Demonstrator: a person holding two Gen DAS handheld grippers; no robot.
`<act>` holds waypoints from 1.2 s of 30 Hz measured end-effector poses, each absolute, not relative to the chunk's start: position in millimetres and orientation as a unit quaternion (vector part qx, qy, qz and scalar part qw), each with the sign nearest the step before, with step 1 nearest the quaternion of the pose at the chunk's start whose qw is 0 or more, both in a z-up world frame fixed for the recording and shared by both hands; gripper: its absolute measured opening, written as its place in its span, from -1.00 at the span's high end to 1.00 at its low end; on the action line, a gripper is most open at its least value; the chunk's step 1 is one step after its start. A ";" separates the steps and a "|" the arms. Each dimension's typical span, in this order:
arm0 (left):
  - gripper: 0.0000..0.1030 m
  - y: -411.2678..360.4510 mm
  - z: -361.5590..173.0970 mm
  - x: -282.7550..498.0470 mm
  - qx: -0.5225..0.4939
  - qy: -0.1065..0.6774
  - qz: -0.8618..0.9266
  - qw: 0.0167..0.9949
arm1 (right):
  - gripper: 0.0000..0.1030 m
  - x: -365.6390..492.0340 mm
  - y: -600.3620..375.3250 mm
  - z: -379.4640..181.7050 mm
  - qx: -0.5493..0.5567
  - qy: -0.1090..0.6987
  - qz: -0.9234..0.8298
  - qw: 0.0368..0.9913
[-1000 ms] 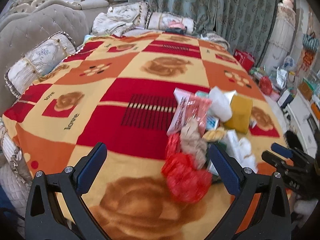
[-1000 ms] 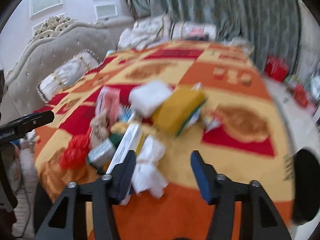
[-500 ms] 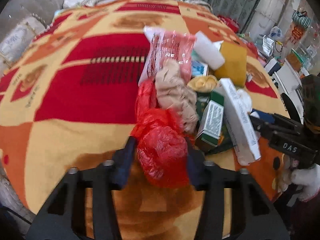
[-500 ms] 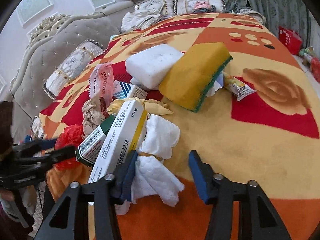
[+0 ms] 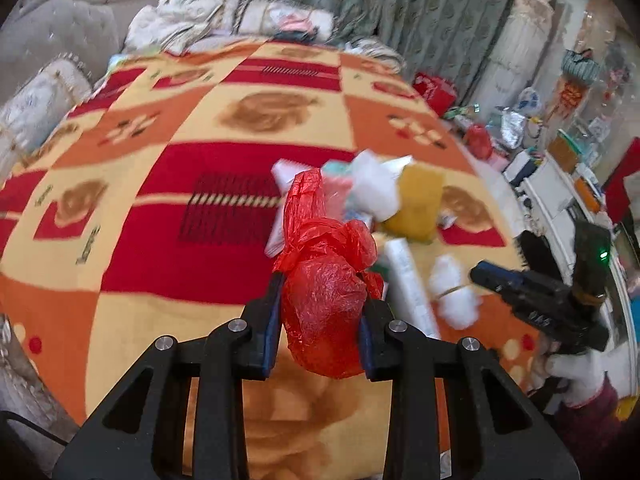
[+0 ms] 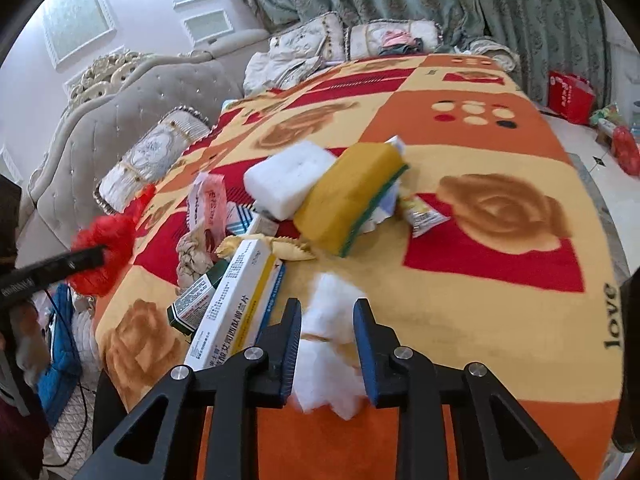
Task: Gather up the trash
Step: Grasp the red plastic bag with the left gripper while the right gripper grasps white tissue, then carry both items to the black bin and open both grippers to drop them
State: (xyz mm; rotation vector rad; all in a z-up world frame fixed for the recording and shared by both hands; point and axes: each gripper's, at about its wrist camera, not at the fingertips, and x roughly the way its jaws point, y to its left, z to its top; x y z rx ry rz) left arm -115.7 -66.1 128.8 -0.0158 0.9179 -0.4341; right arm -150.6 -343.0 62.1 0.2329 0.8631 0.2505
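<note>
A crumpled red plastic bag (image 5: 320,240) hangs above the blanket between the pads of my left gripper (image 5: 322,312), whose jaws are closing and pressing on it. My right gripper (image 6: 327,316) is closing too, its blue pads squeezing a white tissue wad (image 6: 328,376) at the near edge of the trash pile. The pile holds a yellow sponge (image 6: 352,196), a white foam block (image 6: 288,176), a long white box (image 6: 236,304), a green box (image 6: 192,300) and a pink wrapper (image 6: 210,208). In the right wrist view the left gripper (image 6: 100,254) shows at far left with the red bag (image 6: 108,232).
The trash lies on a bed under a red, orange and yellow blanket (image 6: 500,288). A grey tufted headboard (image 6: 120,120) and pillows (image 6: 152,160) run along the left. Green curtains (image 6: 440,0) hang behind. A red bag (image 6: 568,96) and clutter stand on the floor at right.
My left gripper went from wide open to clamped on the red bag and lifted it off the pile. My right gripper narrowed onto the white tissue.
</note>
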 end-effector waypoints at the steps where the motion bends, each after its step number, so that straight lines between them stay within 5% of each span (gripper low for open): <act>1: 0.43 -71.3 133.1 -117.4 -0.007 0.436 -0.215 0.874 | 0.50 -153.0 -347.0 64.0 0.114 0.414 0.118 0.895; 8: 0.43 -114.5 139.3 -119.9 0.003 0.431 -0.247 0.868 | 0.47 -158.7 -349.4 54.6 0.125 0.437 0.117 0.883; 13: 0.43 -128.8 136.1 -125.0 0.011 0.434 -0.252 0.865 | 0.19 -140.5 -325.2 28.4 0.113 0.468 0.128 0.867; 17: 0.43 -137.2 135.8 -129.3 0.020 0.432 -0.255 0.865 | 0.24 -140.5 -319.0 26.8 0.106 0.453 0.123 0.877; 19: 0.43 -143.4 135.7 -130.1 0.020 0.432 -0.260 0.863 | 0.48 -145.7 -323.4 30.9 0.100 0.446 0.119 0.881; 36: 0.43 -290.0 125.1 -137.2 0.044 0.444 -0.338 0.829 | 0.50 -219.3 -486.7 85.4 0.143 0.384 -0.017 0.912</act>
